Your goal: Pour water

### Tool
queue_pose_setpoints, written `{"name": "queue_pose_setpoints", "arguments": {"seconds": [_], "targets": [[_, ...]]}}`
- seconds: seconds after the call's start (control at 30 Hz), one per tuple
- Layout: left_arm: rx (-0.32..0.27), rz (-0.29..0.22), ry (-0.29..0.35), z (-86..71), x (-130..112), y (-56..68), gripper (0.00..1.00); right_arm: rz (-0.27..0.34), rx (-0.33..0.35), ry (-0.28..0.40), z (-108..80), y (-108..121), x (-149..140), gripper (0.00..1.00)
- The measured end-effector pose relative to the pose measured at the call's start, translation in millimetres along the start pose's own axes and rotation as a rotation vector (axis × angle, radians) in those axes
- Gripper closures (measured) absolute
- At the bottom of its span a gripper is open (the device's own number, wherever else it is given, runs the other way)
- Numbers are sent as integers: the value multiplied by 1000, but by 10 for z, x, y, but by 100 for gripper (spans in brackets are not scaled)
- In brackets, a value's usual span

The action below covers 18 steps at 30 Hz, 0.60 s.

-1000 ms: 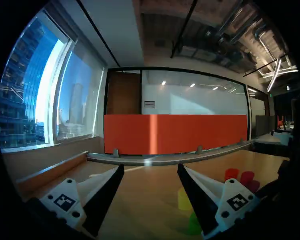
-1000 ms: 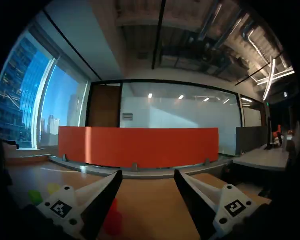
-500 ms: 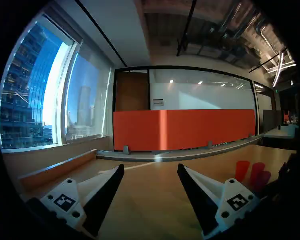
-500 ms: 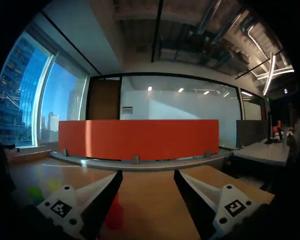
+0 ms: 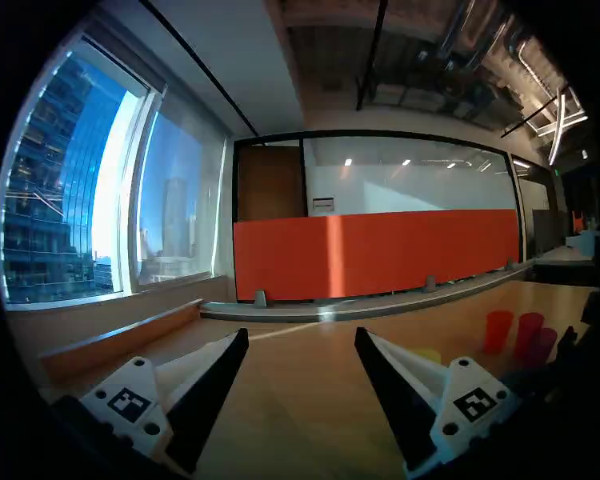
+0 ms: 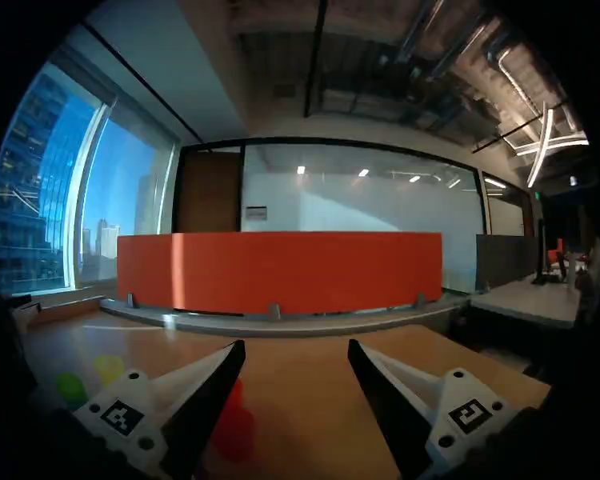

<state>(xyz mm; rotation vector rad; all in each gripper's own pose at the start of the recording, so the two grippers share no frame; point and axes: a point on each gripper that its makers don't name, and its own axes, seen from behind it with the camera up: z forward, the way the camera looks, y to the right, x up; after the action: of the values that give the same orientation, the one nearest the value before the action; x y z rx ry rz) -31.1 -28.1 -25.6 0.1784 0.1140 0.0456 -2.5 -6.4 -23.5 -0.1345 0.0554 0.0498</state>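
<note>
In the left gripper view my left gripper point(image 5: 300, 352) is open over the wooden table point(image 5: 300, 400), nothing between its fingers. To its right stand an orange cup point(image 5: 498, 331), a red cup point(image 5: 529, 334) and a darker pink cup point(image 5: 545, 344); a yellow cup point(image 5: 426, 353) peeks over the right finger. In the right gripper view my right gripper point(image 6: 294, 364) is also open and empty. Red cups point(image 6: 233, 416) show partly behind its left finger, and a yellow cup point(image 6: 109, 367) and a green cup point(image 6: 71, 388) sit further left.
An orange partition point(image 5: 376, 254) with a grey rail runs along the table's far edge. Tall windows point(image 5: 68, 208) line the left side. A neighbouring desk point(image 6: 532, 302) lies to the right in the right gripper view.
Both grippers have tilted down slightly and the left has swung left: the cups slid right and the green cup left its view. Both stay open.
</note>
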Motion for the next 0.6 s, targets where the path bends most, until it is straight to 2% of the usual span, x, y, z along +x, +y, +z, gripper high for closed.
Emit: {"name": "queue_pose_setpoints", "arguments": {"seconds": [0.3, 0.6], "targets": [[-11, -6, 13, 100, 11, 107, 1, 3, -20, -12, -6, 87, -28, 1], [-28, -19, -17, 144, -177, 209, 1, -5, -32, -10, -38, 145, 18, 1]]}}
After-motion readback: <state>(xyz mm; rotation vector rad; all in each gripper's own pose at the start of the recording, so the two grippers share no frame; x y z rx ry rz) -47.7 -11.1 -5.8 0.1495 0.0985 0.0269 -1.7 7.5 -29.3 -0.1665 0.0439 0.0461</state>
